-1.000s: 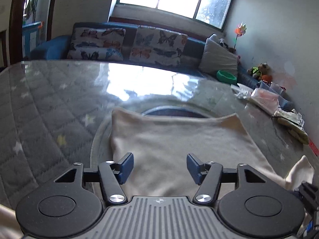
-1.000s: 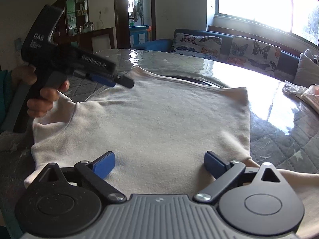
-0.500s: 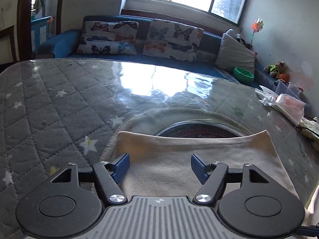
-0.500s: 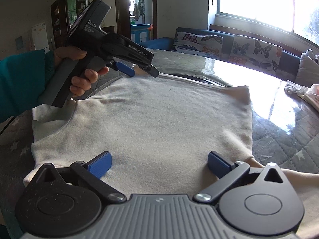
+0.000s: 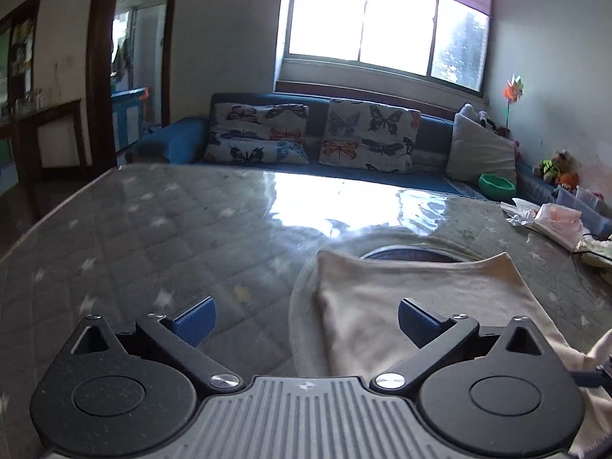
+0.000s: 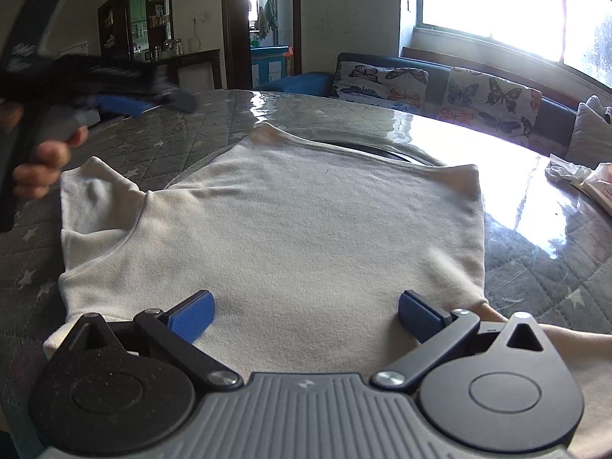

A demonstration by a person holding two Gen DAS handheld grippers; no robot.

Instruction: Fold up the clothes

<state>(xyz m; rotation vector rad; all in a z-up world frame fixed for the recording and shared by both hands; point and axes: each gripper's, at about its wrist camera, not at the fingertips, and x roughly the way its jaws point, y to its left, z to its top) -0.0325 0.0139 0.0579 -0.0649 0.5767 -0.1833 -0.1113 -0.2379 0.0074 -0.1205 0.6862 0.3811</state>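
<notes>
On the left wrist view, the left gripper (image 5: 304, 319) is seen with jaws opening wide, nothing between them; the cream garment (image 5: 420, 306) is laid flat on the quilted table (image 5: 153, 237), under the right-hand pad only. On the right wrist view, the right gripper (image 6: 306, 315) is spread apart over the garment (image 6: 306, 229), nothing pinched; the left gripper (image 6: 114, 103) is held blurred above the table's left side.

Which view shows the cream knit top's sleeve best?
The right wrist view: the cream knit top lies nearly whole, its sleeve spread leftward. The left wrist view shows only the body and far hem.
</notes>
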